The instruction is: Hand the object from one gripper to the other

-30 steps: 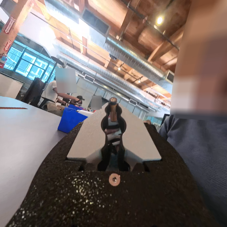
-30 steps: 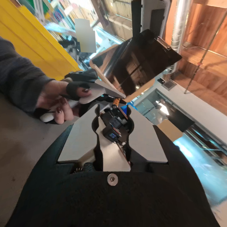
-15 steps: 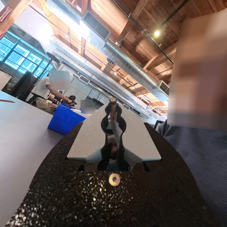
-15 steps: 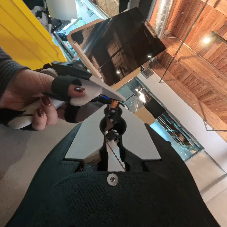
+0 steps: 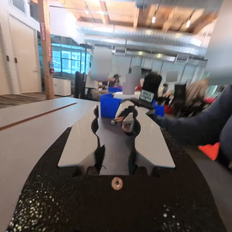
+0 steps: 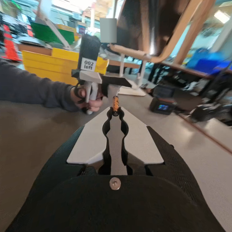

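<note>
A small orange-and-black battery (image 6: 115, 103) is pinched upright between the tips of my right gripper (image 6: 115, 109), which is shut on it above the grey table (image 6: 37, 131). My left gripper (image 5: 116, 110) is open and empty, its jaws wide apart over the table. In the left wrist view the right gripper (image 5: 125, 119) shows just ahead with the battery (image 5: 117, 121) sticking out to the left. In the right wrist view the left gripper (image 6: 124, 85) is held by a hand just beyond the battery, apart from it.
A blue bin (image 5: 109, 108) stands behind the grippers. Yellow bins (image 6: 50, 62), a white stand (image 6: 130, 90) and a small black device with a lit screen (image 6: 162, 106) sit on the table. A sleeve (image 5: 188, 125) crosses at the right. People sit in the background.
My left gripper has opened and let go of the battery. My right gripper has shut on it. Both grippers have tipped down from the ceiling toward the table and drawn apart.
</note>
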The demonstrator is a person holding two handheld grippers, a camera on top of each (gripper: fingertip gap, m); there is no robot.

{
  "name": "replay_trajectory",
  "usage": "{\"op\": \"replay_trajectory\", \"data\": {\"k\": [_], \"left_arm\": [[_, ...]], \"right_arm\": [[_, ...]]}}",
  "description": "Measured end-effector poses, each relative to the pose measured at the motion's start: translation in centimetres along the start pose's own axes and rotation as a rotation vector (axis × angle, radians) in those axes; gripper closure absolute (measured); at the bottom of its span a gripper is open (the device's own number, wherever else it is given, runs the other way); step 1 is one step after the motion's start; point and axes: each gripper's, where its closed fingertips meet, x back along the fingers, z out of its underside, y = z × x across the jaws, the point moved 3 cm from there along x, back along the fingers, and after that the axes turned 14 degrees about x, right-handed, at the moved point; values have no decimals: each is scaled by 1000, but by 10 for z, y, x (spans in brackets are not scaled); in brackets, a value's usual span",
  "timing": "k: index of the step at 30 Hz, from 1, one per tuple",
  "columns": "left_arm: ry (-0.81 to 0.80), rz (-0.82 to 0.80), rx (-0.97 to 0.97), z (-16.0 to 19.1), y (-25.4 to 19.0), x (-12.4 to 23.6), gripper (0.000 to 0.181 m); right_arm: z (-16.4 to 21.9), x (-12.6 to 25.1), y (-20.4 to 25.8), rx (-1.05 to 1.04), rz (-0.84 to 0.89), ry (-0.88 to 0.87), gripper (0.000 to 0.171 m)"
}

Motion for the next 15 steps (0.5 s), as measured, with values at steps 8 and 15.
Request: {"op": "replay_trajectory", "data": {"k": [8,15], "left_arm": [[206,-58,-365,32,-13,-14,138],[311,-174,-824,49,-13,-15,161]], "right_arm": [[5,17,-1,-369,-216,-117,163],[7,16,12,-379,-309,-67,163]]}}
